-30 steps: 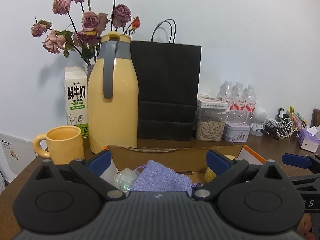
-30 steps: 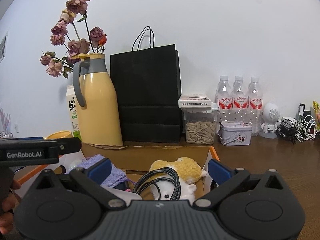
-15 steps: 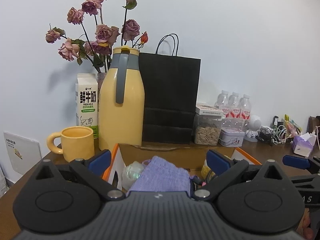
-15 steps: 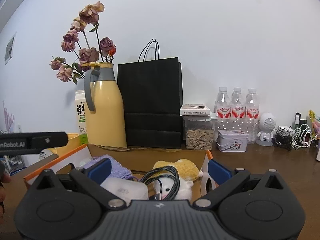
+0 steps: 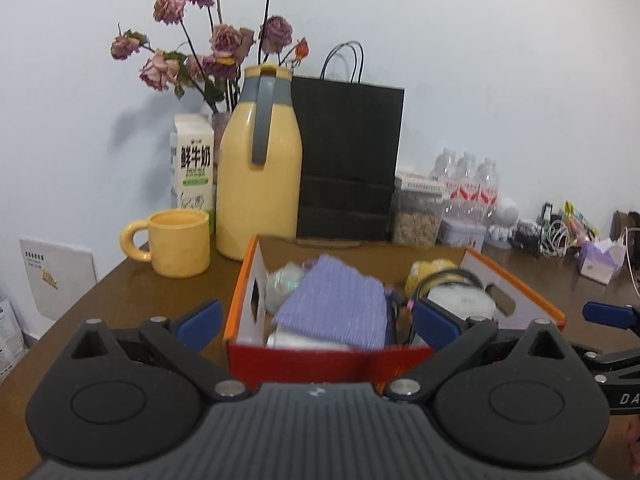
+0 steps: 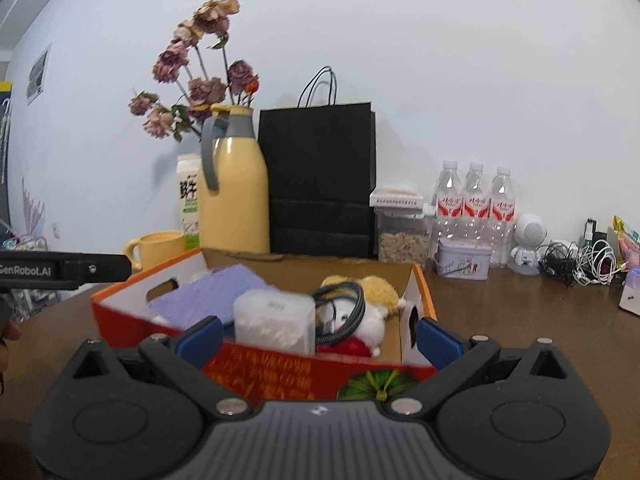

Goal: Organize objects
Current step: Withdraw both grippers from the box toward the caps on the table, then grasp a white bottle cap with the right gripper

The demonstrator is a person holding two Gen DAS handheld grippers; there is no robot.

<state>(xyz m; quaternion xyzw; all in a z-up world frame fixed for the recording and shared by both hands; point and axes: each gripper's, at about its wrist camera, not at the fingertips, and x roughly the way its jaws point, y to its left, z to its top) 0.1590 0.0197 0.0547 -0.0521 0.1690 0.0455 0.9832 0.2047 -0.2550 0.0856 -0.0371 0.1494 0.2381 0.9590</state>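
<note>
A red and orange cardboard box (image 5: 328,356) stands on the brown table, also in the right wrist view (image 6: 304,372). It holds a purple knitted pouch (image 5: 336,308), a clear plastic case (image 6: 274,320), a black cable coil (image 6: 344,308), a yellow and white plush toy (image 6: 372,300) and a pale round thing (image 5: 282,284). My left gripper (image 5: 316,322) is open and empty, just in front of the box's near wall. My right gripper (image 6: 318,336) is open and empty, at the same wall.
Behind the box stand a yellow mug (image 5: 178,242), a milk carton (image 5: 192,164), a yellow thermos (image 5: 260,168) with dried roses (image 5: 216,44), a black paper bag (image 5: 348,160), a seed jar (image 6: 402,232), a tin (image 6: 462,262), water bottles (image 6: 474,204) and cables (image 6: 576,260).
Both grippers have pulled back and risen, so the box's red front wall and the items inside now show from above. Both stay open.
</note>
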